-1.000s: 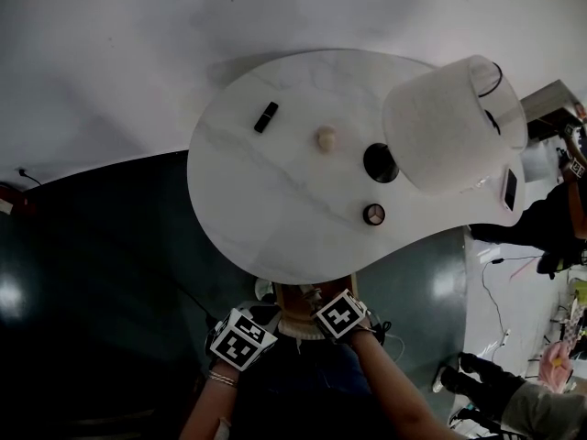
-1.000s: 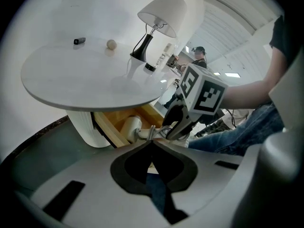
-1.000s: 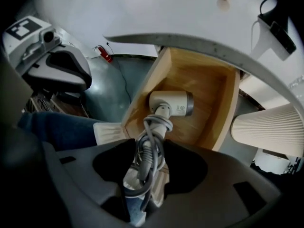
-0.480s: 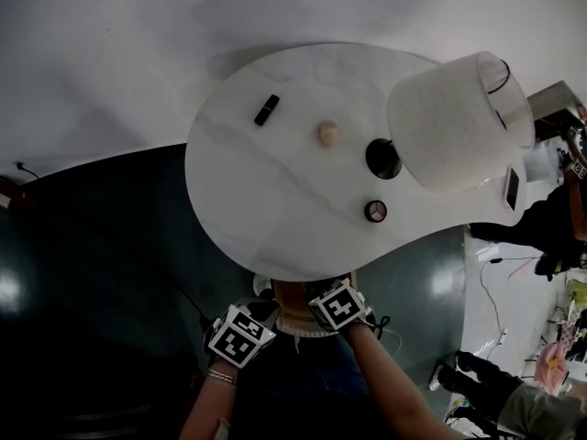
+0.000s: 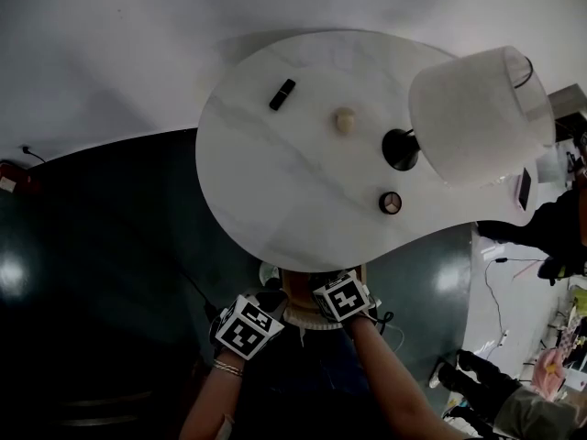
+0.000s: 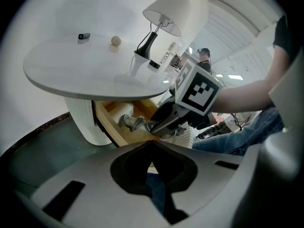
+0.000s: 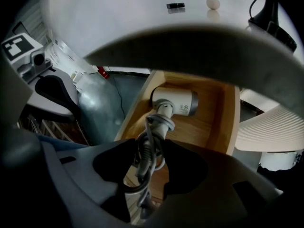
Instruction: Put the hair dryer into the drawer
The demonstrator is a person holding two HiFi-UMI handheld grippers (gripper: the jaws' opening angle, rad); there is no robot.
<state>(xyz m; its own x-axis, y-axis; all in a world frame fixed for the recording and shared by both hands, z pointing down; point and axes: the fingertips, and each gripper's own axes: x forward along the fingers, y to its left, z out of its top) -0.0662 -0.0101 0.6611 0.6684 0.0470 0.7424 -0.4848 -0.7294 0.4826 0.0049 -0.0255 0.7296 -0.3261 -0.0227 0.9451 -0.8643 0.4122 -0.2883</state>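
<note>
No legible txt: print on hair dryer [image 7: 176, 101] barrel too small/blurred to read.

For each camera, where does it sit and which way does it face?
Head view: on the person's head, looking down at the table; both forearms show.
Left gripper view: on the left gripper, facing the drawer under the table; its own jaws and the right gripper show.
Right gripper view: on the right gripper, looking down into the drawer, its jaws on the hair dryer.
Shared: both gripper views show drawer and hair dryer.
</note>
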